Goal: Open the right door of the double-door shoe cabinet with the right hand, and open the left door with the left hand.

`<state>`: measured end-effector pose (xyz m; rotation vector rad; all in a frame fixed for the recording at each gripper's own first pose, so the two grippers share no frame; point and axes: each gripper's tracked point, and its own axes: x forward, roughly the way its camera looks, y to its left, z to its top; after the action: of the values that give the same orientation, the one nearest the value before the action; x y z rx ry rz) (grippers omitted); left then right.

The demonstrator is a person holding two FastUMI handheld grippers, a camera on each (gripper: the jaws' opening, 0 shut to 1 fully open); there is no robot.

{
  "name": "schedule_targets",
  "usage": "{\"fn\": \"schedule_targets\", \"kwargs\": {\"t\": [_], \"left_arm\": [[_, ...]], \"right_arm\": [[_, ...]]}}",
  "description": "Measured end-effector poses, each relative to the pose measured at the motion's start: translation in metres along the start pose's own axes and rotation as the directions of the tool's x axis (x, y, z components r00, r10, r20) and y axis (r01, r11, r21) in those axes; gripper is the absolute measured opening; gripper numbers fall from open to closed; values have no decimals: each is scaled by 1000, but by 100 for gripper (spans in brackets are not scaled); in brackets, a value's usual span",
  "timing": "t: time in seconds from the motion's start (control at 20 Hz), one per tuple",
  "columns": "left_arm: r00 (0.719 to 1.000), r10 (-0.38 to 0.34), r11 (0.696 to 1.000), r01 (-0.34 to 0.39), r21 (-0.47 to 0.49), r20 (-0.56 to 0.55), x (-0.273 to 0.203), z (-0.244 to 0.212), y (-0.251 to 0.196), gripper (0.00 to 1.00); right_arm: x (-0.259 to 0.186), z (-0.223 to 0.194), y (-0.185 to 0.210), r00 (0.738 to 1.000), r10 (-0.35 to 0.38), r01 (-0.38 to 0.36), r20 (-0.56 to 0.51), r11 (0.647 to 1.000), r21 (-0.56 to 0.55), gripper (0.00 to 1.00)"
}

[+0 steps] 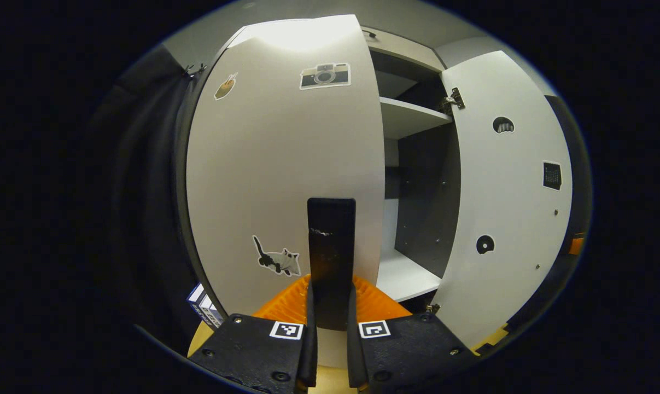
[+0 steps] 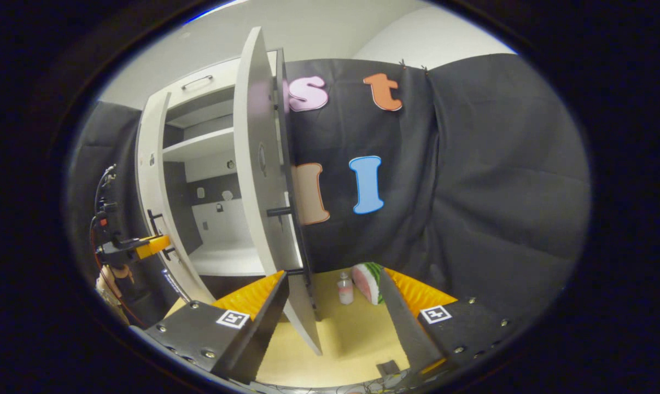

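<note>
Left-gripper [image 1: 331,290] side first: kept both fingers pressed together on the vertical black handle [image 1: 331,230] of the left door [image 1: 280,164], seen only partly swung out from the shoe cabinet [image 1: 412,117]. Judged best to pull along the hinge arc with the grip square on the handle, not straight back, so as not to twist it loose. Held the right gripper [image 2: 330,279] with fingers apart, straddling the lower edge of the right door [image 2: 256,164] without pressing it; found that door standing wide open already. Could not see the left door's hinges, nor the shelves behind it. Lost the cabinet's foot below the fingers, and could not make out the small stickers inside.
</note>
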<state>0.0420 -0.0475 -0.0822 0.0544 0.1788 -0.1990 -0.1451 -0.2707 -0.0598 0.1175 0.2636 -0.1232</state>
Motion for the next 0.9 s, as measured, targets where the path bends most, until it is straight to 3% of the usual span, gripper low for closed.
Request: {"fn": "schedule_targets", "kwargs": {"t": [0.4,0.9], "left_arm": [[1000,-21,1000,21,-2,-12,-33,-4,14,24],[1000,19,1000,-19,-12,-17,-71,-6,44,22]], "right_arm": [[5,-2,20,999,51,-51,2,999,1,98],[8,-4,21,998,63,-63,7,998,17,98]]}}
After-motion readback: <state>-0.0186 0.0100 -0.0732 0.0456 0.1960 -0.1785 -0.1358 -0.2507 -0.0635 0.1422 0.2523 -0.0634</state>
